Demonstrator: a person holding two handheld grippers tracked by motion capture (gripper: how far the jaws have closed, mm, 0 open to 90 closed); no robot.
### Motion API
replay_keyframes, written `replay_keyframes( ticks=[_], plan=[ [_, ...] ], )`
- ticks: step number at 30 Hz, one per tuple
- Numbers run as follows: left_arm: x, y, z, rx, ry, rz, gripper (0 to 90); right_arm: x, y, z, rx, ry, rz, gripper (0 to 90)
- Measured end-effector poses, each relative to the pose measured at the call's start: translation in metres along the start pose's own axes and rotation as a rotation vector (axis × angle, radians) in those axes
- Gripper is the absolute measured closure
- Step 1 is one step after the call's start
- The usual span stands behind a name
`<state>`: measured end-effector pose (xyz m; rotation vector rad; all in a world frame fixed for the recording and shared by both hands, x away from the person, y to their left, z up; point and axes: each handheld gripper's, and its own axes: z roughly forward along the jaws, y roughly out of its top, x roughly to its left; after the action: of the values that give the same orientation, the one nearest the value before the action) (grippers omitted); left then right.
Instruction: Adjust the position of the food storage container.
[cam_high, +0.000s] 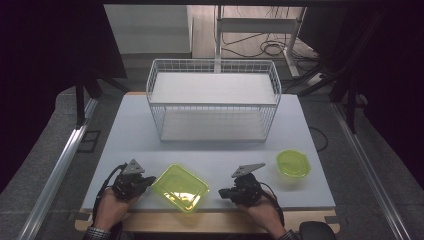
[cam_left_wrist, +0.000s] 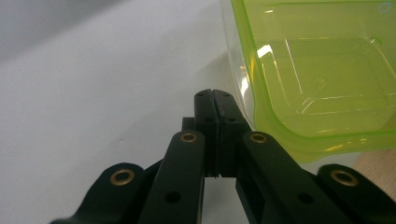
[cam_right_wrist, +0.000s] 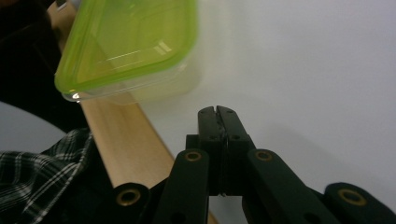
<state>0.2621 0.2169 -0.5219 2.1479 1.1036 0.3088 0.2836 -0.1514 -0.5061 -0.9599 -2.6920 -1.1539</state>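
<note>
A rectangular green see-through container (cam_high: 180, 187) lies open side up at the table's front, between my two grippers. My left gripper (cam_high: 150, 180) sits just left of it. In the left gripper view its jaws (cam_left_wrist: 214, 93) are pressed together with nothing between them, right beside the container's wall (cam_left_wrist: 317, 70). My right gripper (cam_high: 221, 192) points left toward the container from the other side, a short gap away. In the right gripper view it (cam_right_wrist: 217, 110) is shut and empty, with the container (cam_right_wrist: 126, 42) ahead to the left, over the wooden table edge (cam_right_wrist: 126, 140).
A smaller rounded green container (cam_high: 293, 163) stands at the right front. A white wire two-level rack (cam_high: 214, 100) occupies the back middle of the pale table top (cam_high: 125, 130). Metal rails run along both sides of the table.
</note>
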Motion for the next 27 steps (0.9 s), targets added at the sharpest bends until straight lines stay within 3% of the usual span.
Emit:
replay_keyframes(
  ticks=[5, 9, 15, 22, 27],
  plan=[
    [-0.004, 0.002, 0.002, 0.004, -0.015, 0.014, 90.0, 0.010, 0.001, 0.013, 0.023, 0.039, -0.018, 88.7],
    [-0.011, 0.005, 0.005, 0.003, -0.042, 0.027, 90.0, 0.011, 0.003, 0.015, 0.019, 0.038, -0.022, 88.7],
    [-0.020, 0.009, 0.010, 0.002, -0.071, 0.047, 90.0, -0.002, 0.000, 0.008, 0.008, -0.009, 0.002, 88.6],
    [-0.035, 0.015, 0.016, -0.004, -0.136, 0.050, 90.0, -0.018, 0.001, -0.003, -0.019, -0.064, 0.036, 88.6],
    [-0.042, 0.018, 0.020, -0.001, -0.159, 0.048, 90.0, -0.028, 0.002, -0.007, -0.031, -0.090, 0.062, 88.6]
  ],
)
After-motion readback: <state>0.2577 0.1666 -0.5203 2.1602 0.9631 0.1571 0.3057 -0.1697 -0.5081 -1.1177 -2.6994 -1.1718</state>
